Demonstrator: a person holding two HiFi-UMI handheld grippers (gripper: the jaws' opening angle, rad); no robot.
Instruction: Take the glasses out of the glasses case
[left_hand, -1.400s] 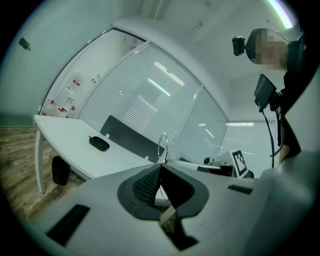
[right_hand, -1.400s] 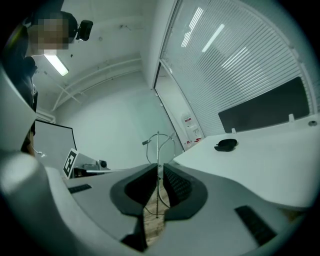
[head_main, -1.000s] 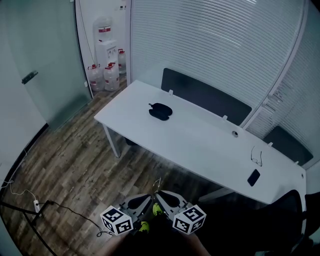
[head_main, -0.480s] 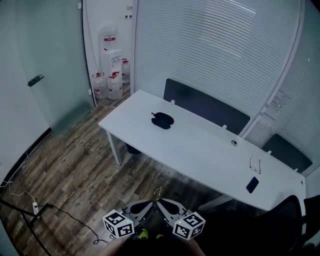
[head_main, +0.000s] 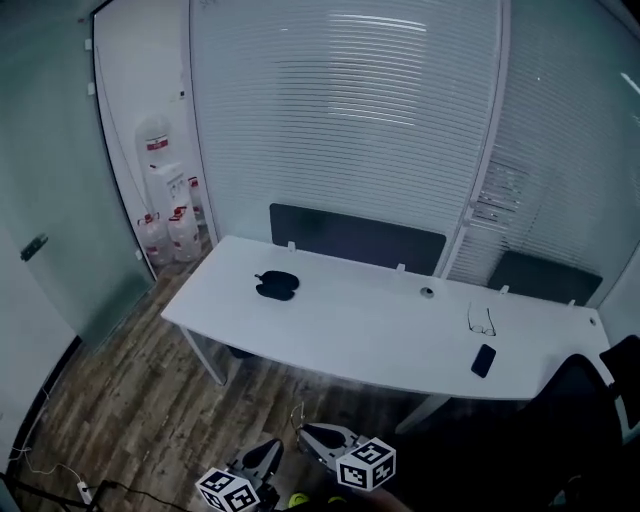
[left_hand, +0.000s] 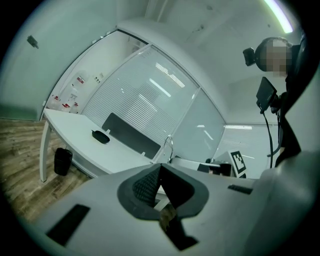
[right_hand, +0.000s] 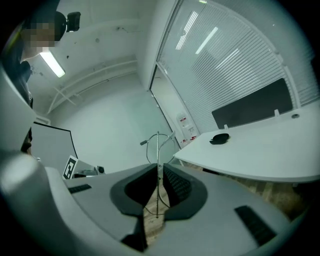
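Observation:
The black glasses case (head_main: 277, 285) lies on the left part of the long white table (head_main: 360, 335), far from both grippers. It also shows small in the left gripper view, case (left_hand: 100, 136), and in the right gripper view, case (right_hand: 220, 137). My right gripper (head_main: 312, 437) is low in the head view, away from the table. It is shut on a thin wire frame that looks like glasses (right_hand: 158, 150), which stands up between its pads. My left gripper (head_main: 265, 458) is close beside it, shut and holding nothing. The wire frame (left_hand: 170, 145) rises just past its jaws.
Another pair of glasses (head_main: 481, 320) and a dark phone (head_main: 483, 360) lie at the table's right end, with a small round cap (head_main: 427, 292) near the back edge. Dark panels stand behind the table. Water bottles (head_main: 165, 225) stand at the left wall, and a black chair (head_main: 570, 400) is at the right.
The head view has swung upward, so the table sits flatter and the grippers lie lower in the picture. Both grippers stay side by side and the wire frame stays held.

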